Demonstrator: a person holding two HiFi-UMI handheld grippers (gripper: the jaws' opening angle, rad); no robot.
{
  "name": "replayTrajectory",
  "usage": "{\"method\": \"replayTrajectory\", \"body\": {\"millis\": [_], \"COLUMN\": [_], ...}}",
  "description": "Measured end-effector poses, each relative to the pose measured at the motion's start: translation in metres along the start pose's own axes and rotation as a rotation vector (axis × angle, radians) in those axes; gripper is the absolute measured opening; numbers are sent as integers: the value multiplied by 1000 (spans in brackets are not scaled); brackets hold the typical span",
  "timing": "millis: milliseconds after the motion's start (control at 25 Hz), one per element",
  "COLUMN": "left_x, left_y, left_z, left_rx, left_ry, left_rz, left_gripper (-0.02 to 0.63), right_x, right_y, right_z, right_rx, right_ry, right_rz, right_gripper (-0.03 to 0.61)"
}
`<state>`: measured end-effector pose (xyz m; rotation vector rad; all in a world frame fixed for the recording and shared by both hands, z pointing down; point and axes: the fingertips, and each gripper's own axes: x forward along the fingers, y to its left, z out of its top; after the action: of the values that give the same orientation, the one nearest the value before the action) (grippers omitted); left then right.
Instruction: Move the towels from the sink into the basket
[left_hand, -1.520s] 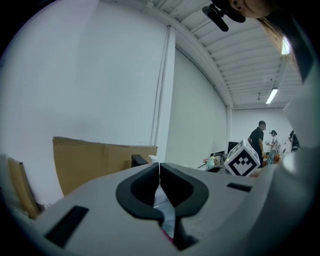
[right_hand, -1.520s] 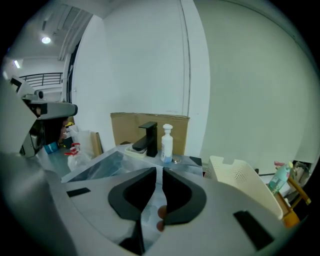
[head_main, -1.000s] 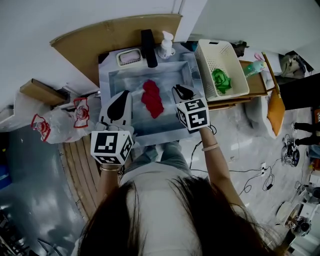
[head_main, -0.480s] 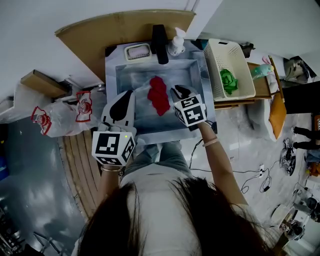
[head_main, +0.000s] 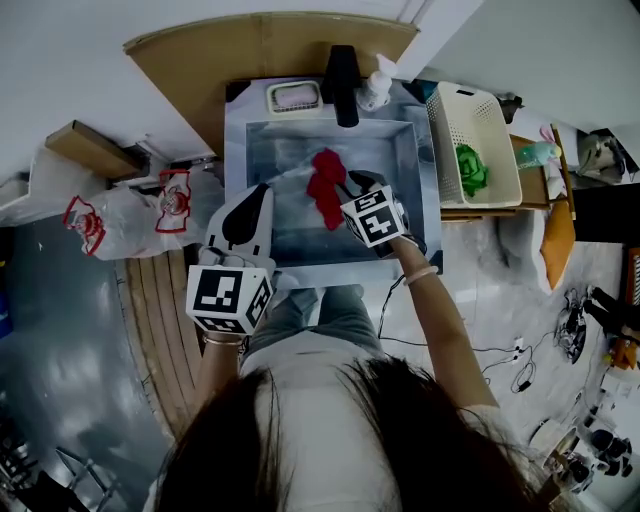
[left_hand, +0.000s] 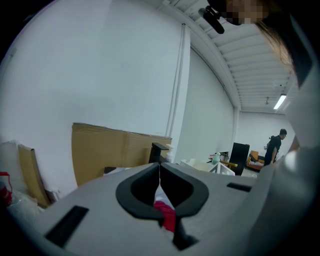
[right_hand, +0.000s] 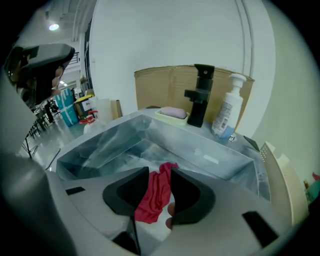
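A crumpled red towel (head_main: 327, 187) lies on the floor of the steel sink (head_main: 236, 180). My right gripper (head_main: 352, 186) hangs low over the sink beside it. Its jaws have just been opening; in the right gripper view the red towel (right_hand: 156, 194) shows in the gap of the gripper (right_hand: 160, 172), with the pads clear of it. My left gripper (head_main: 252, 205) is shut over the sink's left front, empty; past its tips (left_hand: 159, 167) a bit of the red towel (left_hand: 168, 216) shows. A green towel (head_main: 470, 168) lies in the white basket (head_main: 441, 130) at the right.
A black faucet (head_main: 343, 70), a soap bottle (head_main: 377, 85) and a soap dish (head_main: 292, 97) stand along the sink's back rim. Brown cardboard (head_main: 230, 60) leans behind. Plastic bags (head_main: 130, 215) lie on the floor at the left.
My right gripper has dropped into the sink towards the red towel and its jaws have parted. The left gripper has sunk slightly and stays shut.
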<state>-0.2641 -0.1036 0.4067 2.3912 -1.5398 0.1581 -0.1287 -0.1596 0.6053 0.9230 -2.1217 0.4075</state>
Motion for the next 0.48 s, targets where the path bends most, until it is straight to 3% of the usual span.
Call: {"method": "replayTrajectory", "body": {"millis": [480], "left_x": [3], "left_y": [11], "left_z": [-21], "left_rx": [-14], "left_ry": [31], "left_rz": [22], "left_gripper": [9], "right_x": [58], "right_y": [11], "right_z": [-34], "right_rx": [-53], "right_ry": [121], "right_rz": [57], "right_gripper": [215]}}
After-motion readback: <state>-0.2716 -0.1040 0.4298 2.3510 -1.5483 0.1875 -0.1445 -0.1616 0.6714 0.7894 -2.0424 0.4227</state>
